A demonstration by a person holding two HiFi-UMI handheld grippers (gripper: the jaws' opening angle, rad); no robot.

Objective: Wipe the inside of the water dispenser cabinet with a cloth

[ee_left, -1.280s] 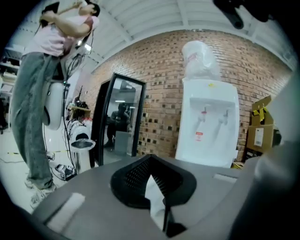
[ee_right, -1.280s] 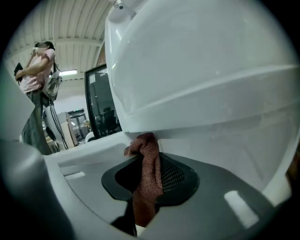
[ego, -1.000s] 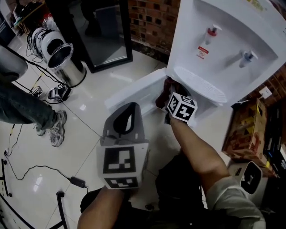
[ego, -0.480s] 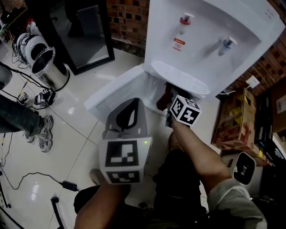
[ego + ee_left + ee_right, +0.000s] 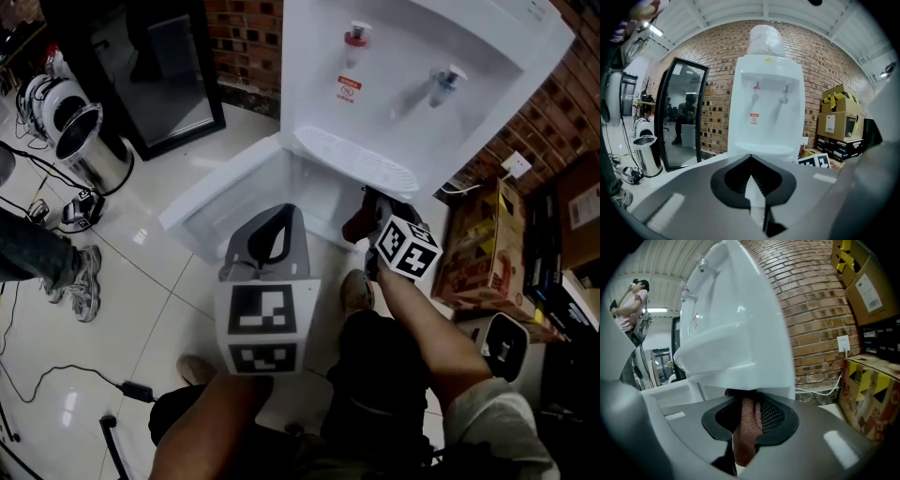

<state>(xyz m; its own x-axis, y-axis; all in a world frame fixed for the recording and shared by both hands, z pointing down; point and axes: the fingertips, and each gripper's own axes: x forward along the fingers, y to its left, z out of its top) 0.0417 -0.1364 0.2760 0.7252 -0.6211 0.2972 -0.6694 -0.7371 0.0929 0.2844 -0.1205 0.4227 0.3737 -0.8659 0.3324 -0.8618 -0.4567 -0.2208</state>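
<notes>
The right tool (image 5: 743, 405) was clamped on a reddish cloth (image 5: 360, 225), which hung at the right edge of the open cabinet (image 5: 314, 192) under the white water dispenser (image 5: 403, 66) (its door (image 5: 217, 204) stood open on the left, over the floor). The left tool (image 5: 751, 159) was closed on nothing, just in front of the cabinet.
</notes>
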